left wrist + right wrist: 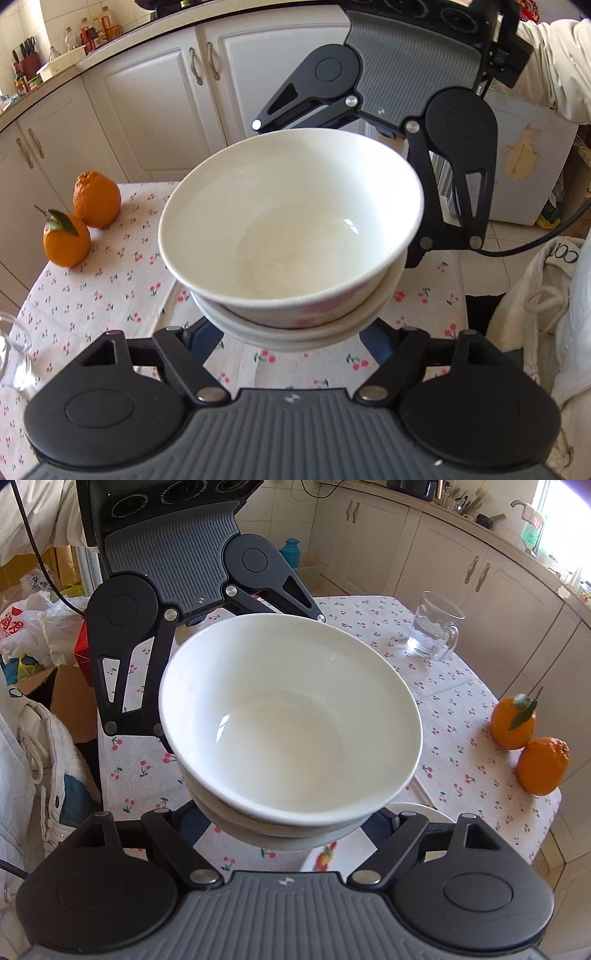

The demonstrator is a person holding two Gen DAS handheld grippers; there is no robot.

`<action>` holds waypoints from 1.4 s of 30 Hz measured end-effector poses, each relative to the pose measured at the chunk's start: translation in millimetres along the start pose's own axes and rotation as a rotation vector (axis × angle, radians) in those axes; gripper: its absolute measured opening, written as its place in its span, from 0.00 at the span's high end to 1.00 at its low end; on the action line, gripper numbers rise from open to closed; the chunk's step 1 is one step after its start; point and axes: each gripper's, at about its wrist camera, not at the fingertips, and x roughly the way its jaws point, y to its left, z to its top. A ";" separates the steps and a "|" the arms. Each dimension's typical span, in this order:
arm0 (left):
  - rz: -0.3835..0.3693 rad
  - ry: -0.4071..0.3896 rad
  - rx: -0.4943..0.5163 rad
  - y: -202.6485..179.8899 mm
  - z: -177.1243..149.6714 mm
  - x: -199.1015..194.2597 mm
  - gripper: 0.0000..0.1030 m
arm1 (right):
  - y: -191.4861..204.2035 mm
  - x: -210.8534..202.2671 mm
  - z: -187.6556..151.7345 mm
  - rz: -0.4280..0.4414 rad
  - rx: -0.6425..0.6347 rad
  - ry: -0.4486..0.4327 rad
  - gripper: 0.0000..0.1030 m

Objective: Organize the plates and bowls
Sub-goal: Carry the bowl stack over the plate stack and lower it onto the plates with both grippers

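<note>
Two white bowls are nested, the upper bowl (291, 229) in a lower bowl (295, 334), and held above the table. They also show in the right wrist view (291, 720). My left gripper (291, 332) has its fingers spread under the stack on one side; its fingertips are hidden by the bowls. My right gripper (291, 823) holds the stack from the opposite side the same way and shows in the left wrist view (369, 122). A white plate (354, 849) with a fruit print lies on the table under the right gripper.
The table has a cherry-print cloth (110, 295). Two oranges (81, 218) stand near one edge, also seen in the right wrist view (528, 742). A glass mug (434, 627) with water stands on the table. White kitchen cabinets (147, 103) surround it. Bags and boxes (33, 627) lie on the floor.
</note>
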 end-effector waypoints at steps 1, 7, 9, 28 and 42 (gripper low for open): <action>-0.001 -0.006 0.010 1.3 5.7 4.4 0.23 | -4.9 -4.6 -4.5 -0.012 0.006 0.000 0.15; -0.031 -0.029 0.062 8.8 31.9 37.6 0.23 | -30.4 -19.7 -31.5 -0.074 0.058 0.024 0.15; -0.048 -0.027 0.071 10.2 36.1 49.1 0.23 | -35.8 -19.8 -39.5 -0.089 0.074 0.045 0.15; -0.117 -0.014 0.061 24.0 47.1 94.1 0.23 | -66.3 -2.0 -65.2 -0.091 0.159 0.125 0.15; -0.123 -0.017 0.051 27.2 47.9 96.5 0.23 | -74.5 1.0 -68.6 -0.066 0.197 0.117 0.15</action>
